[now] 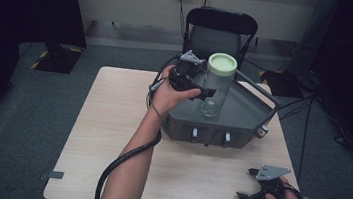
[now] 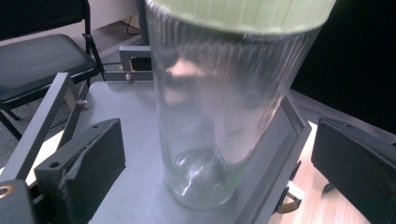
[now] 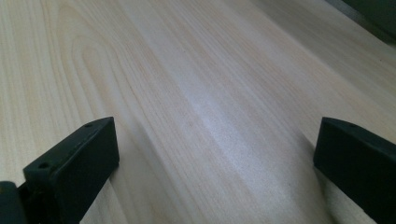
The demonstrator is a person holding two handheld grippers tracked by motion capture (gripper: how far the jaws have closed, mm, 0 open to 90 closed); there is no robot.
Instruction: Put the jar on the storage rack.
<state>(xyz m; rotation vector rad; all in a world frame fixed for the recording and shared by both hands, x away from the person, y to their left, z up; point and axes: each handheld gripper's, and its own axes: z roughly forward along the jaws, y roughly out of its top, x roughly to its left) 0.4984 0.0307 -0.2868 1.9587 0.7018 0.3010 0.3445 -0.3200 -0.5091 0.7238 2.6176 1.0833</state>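
Left forearm reaching forward from the bottom edge of the high view, across the pale wooden table (image 1: 110, 137), wrist bent slightly inward, hand wrapped around the left gripper (image 1: 204, 93) with its grey three-cornered plate on top. Cable trailing back along the forearm in a loop. Jaws wide apart, one to each side of the lower part of a tall glass jar (image 1: 215, 86) — not closed on it; in the left gripper view, clear gaps between both black pads and the ribbed glass (image 2: 210, 126).

Jar upright, capped by a pale green lid (image 1: 222, 63), standing on the flat top of a dark grey tray-like box (image 1: 243, 112) at the far middle of the table. Appears empty, though glass blurred up close. Black chair (image 1: 220, 31) behind the table.

Right hand low at the near right corner, resting close to the table edge, holding the right gripper (image 1: 248, 184) — pointed leftward, jaws spread wide. In the right gripper view, both black jaws well apart over bare wood grain (image 3: 201, 112), nothing between them.
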